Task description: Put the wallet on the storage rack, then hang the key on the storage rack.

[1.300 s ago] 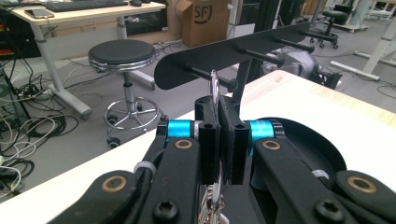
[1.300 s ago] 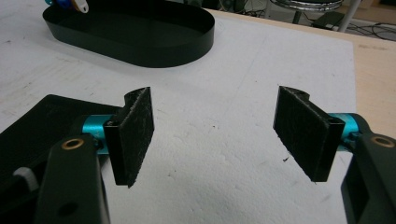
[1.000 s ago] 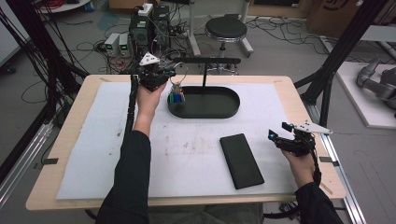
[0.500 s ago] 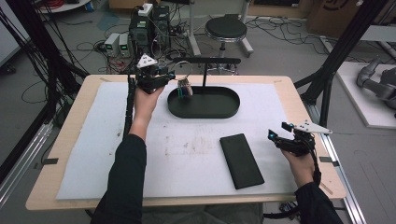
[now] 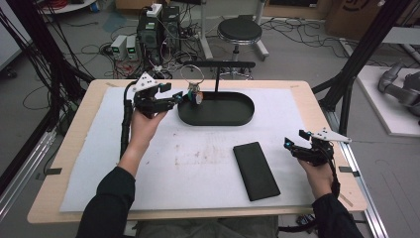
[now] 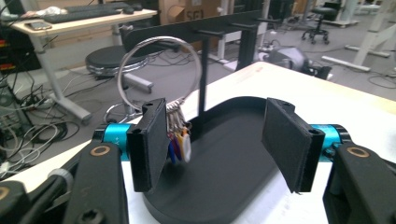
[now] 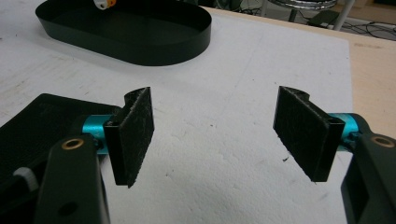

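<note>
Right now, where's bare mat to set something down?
Free: the mat between the left forearm and the flat black slab, and its right part behind the right gripper. Crowded: the oval tray, with the key ring and left gripper.

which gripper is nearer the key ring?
Left. The left gripper is right at the key ring, fingers open, one pad beside its tags over the black tray. The right gripper sits at the table's right edge, beyond the black slab.

- A light wooden table (image 5: 69,148) carries everything.
- A white mat (image 5: 198,163) covers most of its top.
- On the mat: a black oval tray (image 5: 218,116) and a flat black slab (image 5: 256,170).
</note>
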The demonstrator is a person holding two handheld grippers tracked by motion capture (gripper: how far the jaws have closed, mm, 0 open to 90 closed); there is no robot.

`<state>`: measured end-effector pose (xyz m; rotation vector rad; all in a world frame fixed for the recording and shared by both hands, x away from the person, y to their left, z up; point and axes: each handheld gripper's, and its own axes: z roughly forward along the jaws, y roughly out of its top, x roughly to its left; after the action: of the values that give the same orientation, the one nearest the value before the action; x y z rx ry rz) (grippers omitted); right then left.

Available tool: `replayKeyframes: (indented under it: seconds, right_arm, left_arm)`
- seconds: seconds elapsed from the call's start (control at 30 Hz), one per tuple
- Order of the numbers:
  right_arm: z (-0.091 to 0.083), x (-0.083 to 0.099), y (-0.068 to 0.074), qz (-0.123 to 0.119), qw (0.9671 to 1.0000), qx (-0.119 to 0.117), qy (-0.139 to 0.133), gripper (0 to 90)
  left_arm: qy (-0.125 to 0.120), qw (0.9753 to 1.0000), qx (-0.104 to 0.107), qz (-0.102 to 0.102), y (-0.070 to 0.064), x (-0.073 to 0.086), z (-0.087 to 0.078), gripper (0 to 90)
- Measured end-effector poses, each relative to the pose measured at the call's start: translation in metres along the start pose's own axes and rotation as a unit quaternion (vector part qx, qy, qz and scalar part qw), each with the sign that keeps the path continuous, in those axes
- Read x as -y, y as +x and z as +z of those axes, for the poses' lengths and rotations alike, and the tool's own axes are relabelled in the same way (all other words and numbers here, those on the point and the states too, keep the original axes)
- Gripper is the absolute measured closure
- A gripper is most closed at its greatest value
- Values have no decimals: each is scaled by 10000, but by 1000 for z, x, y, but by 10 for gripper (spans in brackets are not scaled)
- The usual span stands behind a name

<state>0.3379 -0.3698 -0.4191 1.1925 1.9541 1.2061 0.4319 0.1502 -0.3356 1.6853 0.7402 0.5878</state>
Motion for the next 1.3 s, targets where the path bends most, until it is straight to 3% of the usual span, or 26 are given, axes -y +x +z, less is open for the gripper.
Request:
replayKeyframes:
  seconds: [0.37,0.53,0.63,0.87,1.0,1.3]
  right_arm:
    - [1,0,4,-93,9999,54,25,295]
    - [0,-1,4,-143,9999,67,-12,295]
    - [-3,-2,6,-106,9999,42,-51,294]
    - [-17,-16,17,-37,9996,-61,-283,294]
    - [-30,-15,35,-44,9997,-200,-124,294]
    - [-48,-1,53,118,9987,-472,137,295]
  left_arm:
    - [-8,9996,278,16,-26,20,-46,265]
    - [126,9995,275,89,-39,39,-66,224]
    - [25,9998,101,190,-45,52,-81,224]
    - [-51,9999,-85,79,-39,66,-107,224]
    - [-93,9998,-158,-8,-36,75,-118,224]
    - [-77,9996,-262,-54,-33,85,-134,224]
